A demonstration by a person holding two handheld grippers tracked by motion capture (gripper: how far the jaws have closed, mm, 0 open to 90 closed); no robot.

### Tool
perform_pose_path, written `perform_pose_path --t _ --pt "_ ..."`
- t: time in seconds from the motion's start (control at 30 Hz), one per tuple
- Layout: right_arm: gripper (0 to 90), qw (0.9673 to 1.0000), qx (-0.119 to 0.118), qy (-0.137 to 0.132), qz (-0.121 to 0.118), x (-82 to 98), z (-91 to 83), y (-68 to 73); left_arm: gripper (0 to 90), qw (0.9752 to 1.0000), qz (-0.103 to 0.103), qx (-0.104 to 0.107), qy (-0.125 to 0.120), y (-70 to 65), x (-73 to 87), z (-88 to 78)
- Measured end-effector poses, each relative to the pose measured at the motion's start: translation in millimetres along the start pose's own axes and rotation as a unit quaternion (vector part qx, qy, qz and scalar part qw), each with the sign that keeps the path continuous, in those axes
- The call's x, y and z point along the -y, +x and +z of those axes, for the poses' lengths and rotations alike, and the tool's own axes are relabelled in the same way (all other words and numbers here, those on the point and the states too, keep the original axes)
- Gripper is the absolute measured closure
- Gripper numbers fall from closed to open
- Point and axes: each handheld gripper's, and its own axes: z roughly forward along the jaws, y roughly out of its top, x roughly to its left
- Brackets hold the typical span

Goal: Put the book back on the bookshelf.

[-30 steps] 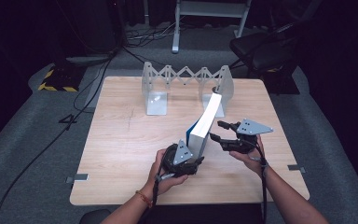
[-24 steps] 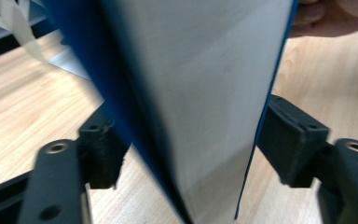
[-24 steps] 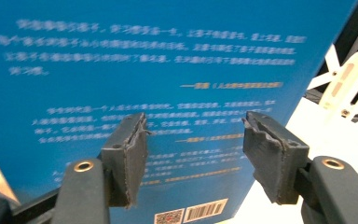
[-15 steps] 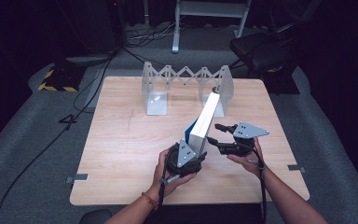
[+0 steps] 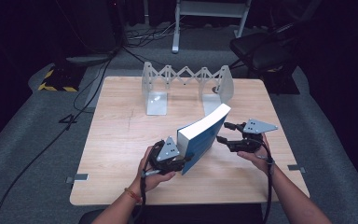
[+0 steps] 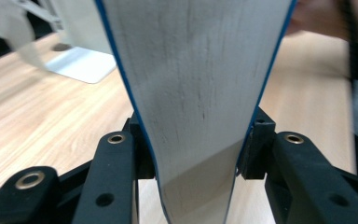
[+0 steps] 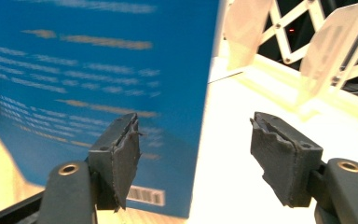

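Left gripper (image 5: pixel 185 161) clamped on the near end of the blue book (image 5: pixel 204 137), jaws just closed tighter, propping it on edge at frame centre. Right gripper (image 5: pixel 224 133) spread apart beside the cover, just widened, presumably freeing it for the expanding rack (image 5: pixel 186 81) above.

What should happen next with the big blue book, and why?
Probably carry the blue book toward the folding book stand at the back of the table. The left gripper is clamped on its page edge, holding it tilted, while the right gripper stands open beside its cover.
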Motion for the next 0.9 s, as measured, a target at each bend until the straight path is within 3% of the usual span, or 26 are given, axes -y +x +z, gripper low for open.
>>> perform_pose_path --t 0.03,0.13,0.33,0.43,0.63,0.73,0.9 --pt "30.1 0.9999 -0.012 0.001 0.0 0.2 -0.5 -0.5 59.2 0.9999 0.008 0.014 0.003 4.2 0.8 -3.2" --pt "29.3 0.9992 -0.039 0.003 -0.012 -0.5 0.3 1.8 59.2 0.999 0.002 0.045 0.006 13.0 4.6 -10.8" --pt "29.5 0.9952 -0.095 0.005 -0.022 -4.9 15.6 6.7 59.2 0.9979 0.002 0.065 0.005 23.7 8.9 -18.2" --pt "31.1 0.9913 -0.12 0.025 -0.047 -4.8 24.7 12.8 58.7 0.9973 0.006 0.072 0.005 24.0 9.4 -17.8" --pt "35.1 0.9894 -0.136 0.027 -0.042 -3.2 26.5 10.3 55.9 0.9983 0.004 0.058 0.006 22.9 12.2 -19.2" --pt "40.8 0.9882 -0.136 0.037 -0.058 -4.2 23.9 8.5 47.6 0.9995 0.002 0.029 0.015 24.2 17.0 -22.2" --pt "48.1 0.9861 -0.15 0.035 -0.061 -1.7 16.8 7.9 48.8 0.9996 0.004 0.018 0.022 23.9 21.9 -26.2"
